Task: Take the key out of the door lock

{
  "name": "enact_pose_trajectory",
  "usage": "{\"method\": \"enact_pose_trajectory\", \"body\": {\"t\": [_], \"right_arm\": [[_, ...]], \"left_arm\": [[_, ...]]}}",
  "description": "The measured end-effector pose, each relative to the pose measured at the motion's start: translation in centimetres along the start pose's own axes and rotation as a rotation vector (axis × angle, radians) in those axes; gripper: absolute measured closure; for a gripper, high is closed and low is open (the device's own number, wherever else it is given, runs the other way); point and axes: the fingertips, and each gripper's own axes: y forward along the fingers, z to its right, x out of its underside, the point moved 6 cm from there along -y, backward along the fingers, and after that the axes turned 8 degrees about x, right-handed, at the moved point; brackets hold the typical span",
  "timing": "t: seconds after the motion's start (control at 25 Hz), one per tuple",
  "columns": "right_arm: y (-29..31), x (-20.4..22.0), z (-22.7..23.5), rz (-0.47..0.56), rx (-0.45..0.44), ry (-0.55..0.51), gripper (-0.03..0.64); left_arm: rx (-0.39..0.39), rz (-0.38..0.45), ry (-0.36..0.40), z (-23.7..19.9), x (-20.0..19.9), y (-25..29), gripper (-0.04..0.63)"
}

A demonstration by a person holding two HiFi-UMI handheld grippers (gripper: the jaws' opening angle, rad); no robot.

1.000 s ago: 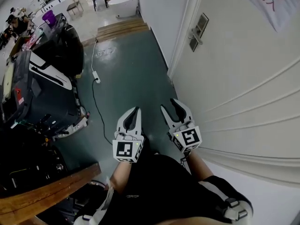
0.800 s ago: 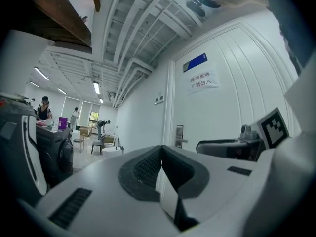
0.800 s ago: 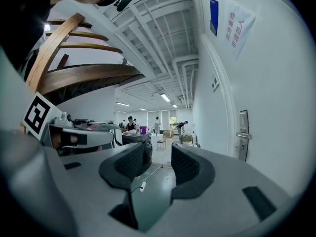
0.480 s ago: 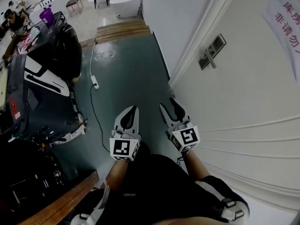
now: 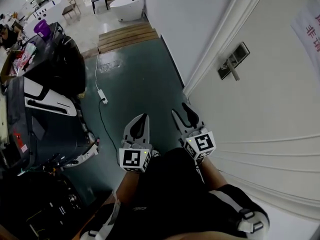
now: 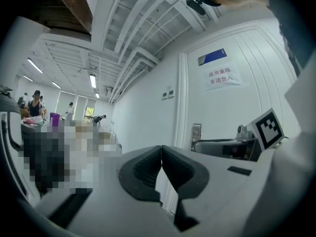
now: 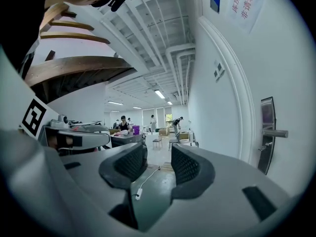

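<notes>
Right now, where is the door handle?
In the head view, the door handle is upper right on the white door, beyond the right gripper.

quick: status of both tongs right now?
Left tongs: closed, nothing between them.
Right tongs: open, empty.

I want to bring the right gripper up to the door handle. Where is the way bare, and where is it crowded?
Bare: the door face between the right gripper and the handle plate, and the green floor between the white cable and the wall. Crowded: the left side, packed with dark machines.
</notes>
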Motion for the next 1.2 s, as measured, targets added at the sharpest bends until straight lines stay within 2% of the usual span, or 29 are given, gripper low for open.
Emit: {"method": "enact_pose_trajectory", "body": {"t": [0.36, 0.56, 0.8, 0.96, 1.2], "right_arm": [[5.1, -0.1, -0.2, -0.022, -0.011, -0.006, 0.428], [9.7, -0.5, 0.8, -0.024, -0.022, 0.0, 0.428], [16.1, -0.9, 5.5, -0.005, 0.006, 0.026, 0.428], [20.7, -1.2, 9.7, -0.016, 0.034, 0.047, 0.428], [25.4, -1.1, 15.6, -0.059, 0.097, 0.083, 0.426]], "left_arm": [[0.0, -0.02, -0.033, -3.9, 0.6, 1.7, 0.572], [-0.013, -0.031, -0.037, -7.5, 0.5, 5.1, 0.572], [0.029, -0.035, -0.003, -11.0, -0.4, 12.6, 0.571], [0.067, -0.067, 0.001, -13.1, -0.7, 19.1, 0.571], [0.166, -0.109, 0.019, -14.6, -1.0, 28.4, 0.572]]}}
